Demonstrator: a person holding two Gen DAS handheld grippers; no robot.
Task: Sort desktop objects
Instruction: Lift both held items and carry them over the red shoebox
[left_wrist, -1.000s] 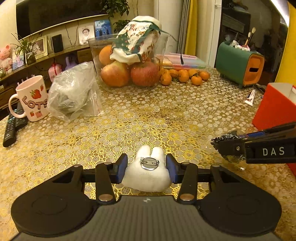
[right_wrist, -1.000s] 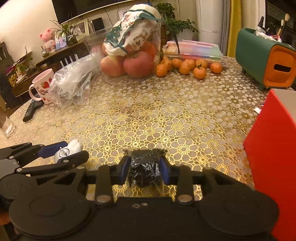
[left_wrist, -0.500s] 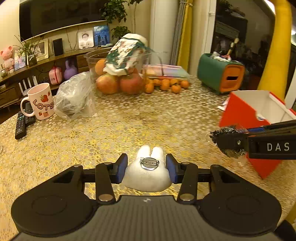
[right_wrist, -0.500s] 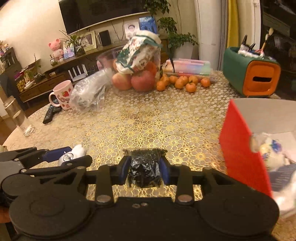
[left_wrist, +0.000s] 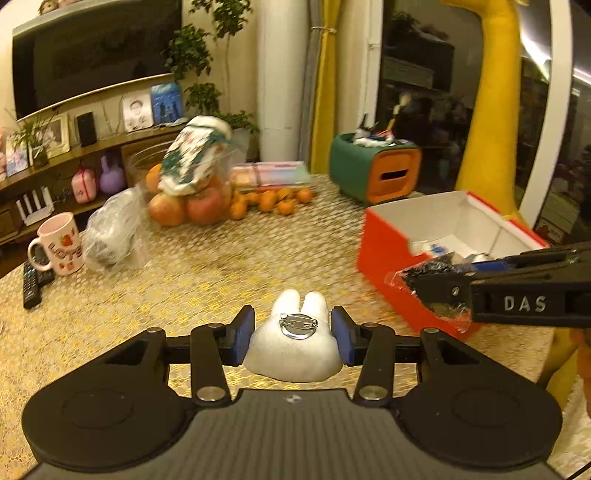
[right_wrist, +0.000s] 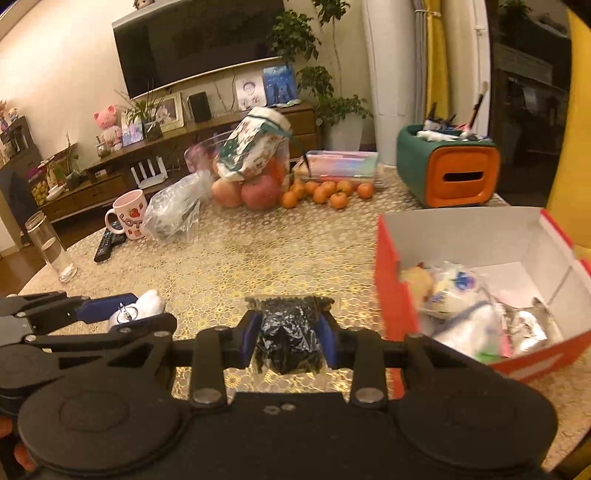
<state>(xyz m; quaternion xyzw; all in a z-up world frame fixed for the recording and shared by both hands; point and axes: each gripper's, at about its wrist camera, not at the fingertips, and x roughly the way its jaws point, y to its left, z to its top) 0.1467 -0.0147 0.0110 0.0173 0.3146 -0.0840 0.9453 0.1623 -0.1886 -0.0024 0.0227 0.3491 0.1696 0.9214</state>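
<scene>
My left gripper (left_wrist: 293, 334) is shut on a white plush rabbit brooch (left_wrist: 295, 347) whose metal pin back faces up; the brooch (right_wrist: 138, 308) also shows at the left of the right wrist view. My right gripper (right_wrist: 289, 332) is shut on a small black item wrapped in clear plastic (right_wrist: 288, 339), which also appears in the left wrist view as the wrapped black item (left_wrist: 432, 288). Both are held in the air above the gold-patterned table (right_wrist: 258, 258). A red box with a white inside (right_wrist: 388, 295) stands to the right, holding several small packets. The red box (left_wrist: 388, 258) lies just behind the right gripper.
Farther back stand a glass bowl of apples and oranges (right_wrist: 255, 177), loose tangerines (right_wrist: 325, 192), a clear plastic bag (right_wrist: 173, 210), a pink mug (right_wrist: 129, 216), remote controls (right_wrist: 105, 243) and a glass jar (right_wrist: 51, 251). A green-and-orange holder (right_wrist: 447, 173) sits at the back right.
Both grippers have risen and drawn back from the table with their objects still held. The red box's open inside has come into view on the right.
</scene>
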